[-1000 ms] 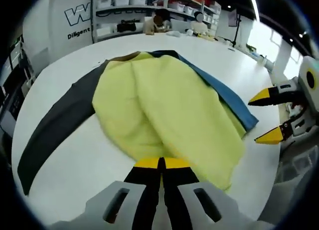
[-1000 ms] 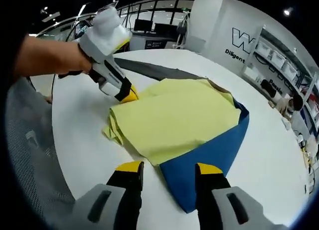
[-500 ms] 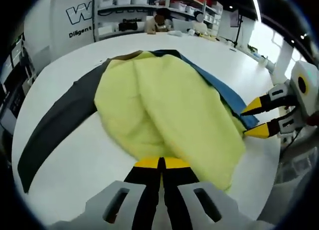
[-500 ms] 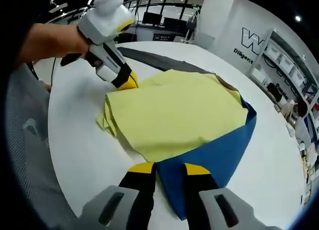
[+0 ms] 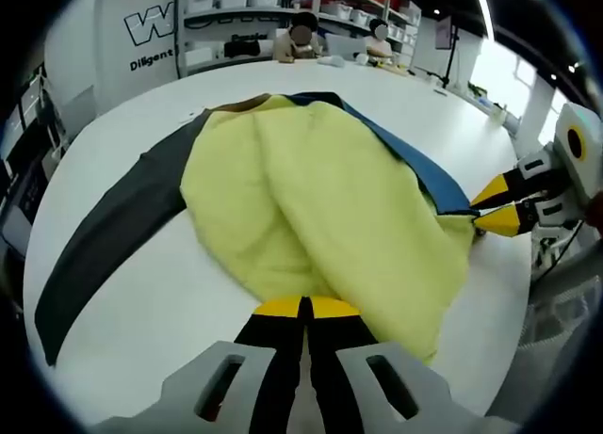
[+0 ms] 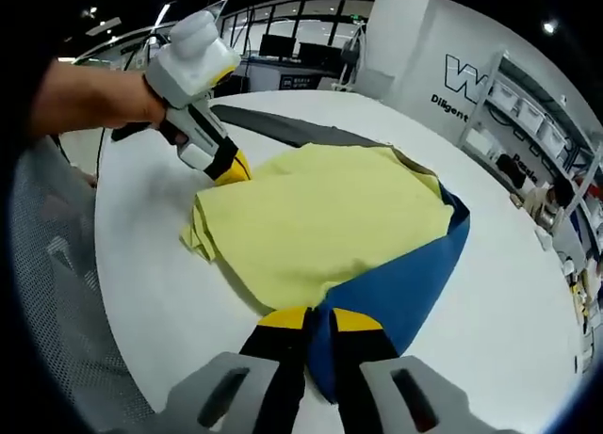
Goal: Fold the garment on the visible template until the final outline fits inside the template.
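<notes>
Only readable stuff is on the white wall (image 5: 113, 39) behind the tabletop: a big outlined "W" (image 5: 151, 23), rest cut off, with "Diligent" (image 5: 151, 57) below. Right gripper view catches the same "W" (image 6: 464, 74) and "Diligent" (image 6: 450, 103).

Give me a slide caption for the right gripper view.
Right gripper pinches the yellow-and-blue garment's near edge while the left gripper grips its far corner on the white table.

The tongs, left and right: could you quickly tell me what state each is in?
Left tongs: closed on the yellow hem of the garment.
Right tongs: closed on the garment's blue edge.
</notes>
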`<state>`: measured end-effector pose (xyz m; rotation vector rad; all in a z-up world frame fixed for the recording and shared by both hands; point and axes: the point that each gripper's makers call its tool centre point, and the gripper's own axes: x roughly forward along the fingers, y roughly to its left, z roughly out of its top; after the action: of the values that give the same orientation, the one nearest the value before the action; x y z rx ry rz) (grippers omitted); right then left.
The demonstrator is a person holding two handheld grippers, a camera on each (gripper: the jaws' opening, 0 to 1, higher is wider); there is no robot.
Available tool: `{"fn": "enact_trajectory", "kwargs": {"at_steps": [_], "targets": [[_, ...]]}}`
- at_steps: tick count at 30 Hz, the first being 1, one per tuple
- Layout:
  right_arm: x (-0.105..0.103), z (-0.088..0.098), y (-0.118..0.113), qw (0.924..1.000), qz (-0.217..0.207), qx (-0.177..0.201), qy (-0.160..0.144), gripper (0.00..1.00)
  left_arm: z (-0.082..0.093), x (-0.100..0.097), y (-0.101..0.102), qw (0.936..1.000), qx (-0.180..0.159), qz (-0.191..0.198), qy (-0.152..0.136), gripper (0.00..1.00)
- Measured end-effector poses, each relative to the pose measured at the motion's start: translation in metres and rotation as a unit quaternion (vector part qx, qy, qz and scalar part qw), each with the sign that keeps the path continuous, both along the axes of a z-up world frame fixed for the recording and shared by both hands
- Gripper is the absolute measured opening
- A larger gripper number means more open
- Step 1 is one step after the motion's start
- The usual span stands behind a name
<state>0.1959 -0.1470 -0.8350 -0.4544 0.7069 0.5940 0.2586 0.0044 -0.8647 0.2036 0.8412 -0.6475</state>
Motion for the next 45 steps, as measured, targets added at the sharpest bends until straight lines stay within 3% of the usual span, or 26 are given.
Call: {"fn": "enact_trajectory", "kwargs": {"at_steps": [5, 7, 11, 14, 19, 26, 37, 40, 42, 43, 45], "targets": [[-0.002, 0.003, -0.003, 0.9999, -0.008, 0.015, 0.001, 0.00, 0.000, 0.000, 0.001, 1.0000, 0.000, 0.000, 0.000, 0.00], [0.000, 0.003, -0.003, 0.9990, -0.023, 0.038, 0.005, 0.00, 0.000, 0.001, 0.001, 1.0000, 0.001, 0.000, -0.001, 0.00], [0.002, -0.004, -0.009, 0.9991, -0.029, 0.030, 0.011, 0.00, 0.000, 0.001, 0.001, 1.0000, 0.001, 0.000, -0.001, 0.00], [0.004, -0.010, -0.009, 0.9986, -0.035, 0.033, 0.020, 0.06, 0.000, 0.001, 0.001, 1.0000, 0.001, 0.001, 0.000, 0.00], [0.002, -0.013, -0.002, 0.9994, -0.015, 0.024, 0.019, 0.00, 0.000, 0.000, 0.002, 1.0000, 0.004, 0.002, 0.000, 0.00], [0.006, 0.004, -0.012, 0.9988, -0.029, 0.040, 0.004, 0.00, 0.000, -0.009, 0.006, 0.9999, 0.006, 0.003, 0.010, 0.00], [0.024, 0.033, -0.039, 0.9966, -0.058, 0.050, -0.031, 0.00, -0.001, -0.008, 0.006, 1.0000, 0.007, 0.000, 0.000, 0.00], [0.028, 0.040, -0.048, 0.9959, -0.066, 0.048, -0.041, 0.00, -0.001, -0.009, 0.005, 0.9999, 0.015, -0.003, -0.006, 0.00], [0.040, 0.053, -0.073, 0.9937, -0.087, 0.040, -0.058, 0.00, 0.000, -0.009, 0.005, 0.9994, 0.031, -0.009, -0.012, 0.00], [0.051, 0.062, -0.102, 0.9903, -0.115, 0.040, -0.068, 0.00, -0.001, -0.009, 0.005, 0.9993, 0.034, -0.010, -0.011, 0.00], [0.056, 0.066, -0.118, 0.9885, -0.128, 0.037, -0.072, 0.00, -0.001, -0.009, 0.005, 0.9992, 0.036, -0.010, -0.011, 0.00]]}}
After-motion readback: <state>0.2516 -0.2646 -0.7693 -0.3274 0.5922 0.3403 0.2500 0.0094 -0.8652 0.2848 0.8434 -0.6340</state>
